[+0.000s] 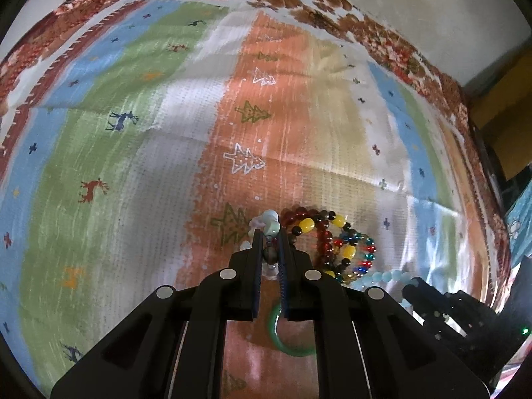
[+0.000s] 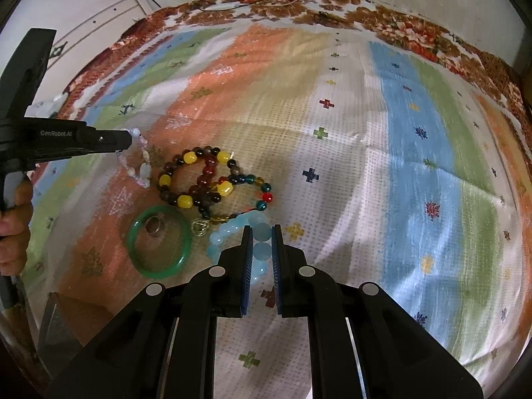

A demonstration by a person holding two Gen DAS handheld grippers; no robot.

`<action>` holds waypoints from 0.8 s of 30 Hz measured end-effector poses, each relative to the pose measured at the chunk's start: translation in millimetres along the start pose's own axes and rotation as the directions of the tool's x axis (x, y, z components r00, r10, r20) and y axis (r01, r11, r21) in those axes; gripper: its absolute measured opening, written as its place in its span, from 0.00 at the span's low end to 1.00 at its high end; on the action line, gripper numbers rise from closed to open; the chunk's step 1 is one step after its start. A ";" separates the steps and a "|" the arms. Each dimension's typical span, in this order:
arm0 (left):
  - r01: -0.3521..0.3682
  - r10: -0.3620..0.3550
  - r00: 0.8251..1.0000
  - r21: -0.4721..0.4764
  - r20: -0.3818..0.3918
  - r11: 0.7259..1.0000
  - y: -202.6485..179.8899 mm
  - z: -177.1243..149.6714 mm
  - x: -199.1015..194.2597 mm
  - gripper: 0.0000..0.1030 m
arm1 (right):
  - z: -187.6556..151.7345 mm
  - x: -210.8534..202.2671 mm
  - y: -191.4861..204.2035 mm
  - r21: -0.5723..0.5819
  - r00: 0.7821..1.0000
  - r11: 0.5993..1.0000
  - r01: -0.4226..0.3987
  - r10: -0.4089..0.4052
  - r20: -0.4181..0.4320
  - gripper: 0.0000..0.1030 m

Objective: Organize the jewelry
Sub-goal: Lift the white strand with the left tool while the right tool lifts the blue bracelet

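1. Right wrist view: the right gripper (image 2: pixel 260 232) is seen clamped on the pale blue bead bracelet (image 2: pixel 232 232), whose loop trails to ten o'clock of the fingers, touching the multicolour glass bead strand (image 2: pixel 262 193).
2. Left wrist view: the left gripper (image 1: pixel 268 236) is seen closed on the pastel bead bracelet (image 1: pixel 270 221), with beads pinched between the fingers and others protruding past the tips.
3. A snag is judged possible: the brown and yellow bead bracelet (image 2: pixel 186 179) is overlapped with the dark red bead bracelet (image 2: pixel 207 179), so neighbours could be dragged if either held strand is lifted.
4. A slip is also judged possible, since round beads are gripped by flat pads.
5. No container is visible; the pieces are laid on the patterned cloth (image 2: pixel 365 166). Only the green bangle (image 2: pixel 159 242) is seen to enclose something: a small metal ring (image 2: pixel 153 225).
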State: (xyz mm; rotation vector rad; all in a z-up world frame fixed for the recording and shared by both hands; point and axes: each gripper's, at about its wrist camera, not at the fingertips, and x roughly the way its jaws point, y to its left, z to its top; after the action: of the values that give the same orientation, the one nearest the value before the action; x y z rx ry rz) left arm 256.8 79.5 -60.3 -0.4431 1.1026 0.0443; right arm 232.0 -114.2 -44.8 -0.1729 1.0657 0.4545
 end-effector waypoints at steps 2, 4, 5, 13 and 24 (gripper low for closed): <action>-0.002 0.002 1.000 0.000 0.007 1.000 -0.6 -1.9 -3.2 0.08 | -0.9 -2.6 1.2 0.000 1.000 1.000 -0.001 0.001 0.006 0.12; 0.002 -0.002 1.000 -0.003 0.010 1.000 0.6 -3.9 -6.2 0.08 | -1.8 -5.9 2.2 -0.001 1.000 1.000 0.001 -0.001 0.016 0.12; 0.003 -0.003 1.000 -0.006 0.011 1.000 0.7 -4.6 -6.9 0.08 | -2.2 -8.0 2.9 -0.002 1.000 1.000 0.006 -0.006 0.023 0.11; 0.007 -0.008 0.998 0.014 0.060 1.000 -3.3 -11.7 -25.1 0.08 | -4.6 -27.4 3.6 0.012 0.996 1.000 -0.003 0.002 0.084 0.11; -0.008 -0.009 0.985 0.101 0.171 0.995 -14.3 -26.6 -55.9 0.08 | -8.2 -50.9 10.3 0.011 0.984 1.000 -0.006 0.004 0.178 0.11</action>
State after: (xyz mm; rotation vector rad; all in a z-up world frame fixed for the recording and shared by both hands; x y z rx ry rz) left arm 212.0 66.8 -17.0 -0.3418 0.9308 0.0253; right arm 200.5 -121.9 -3.6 -0.1165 0.8933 0.4596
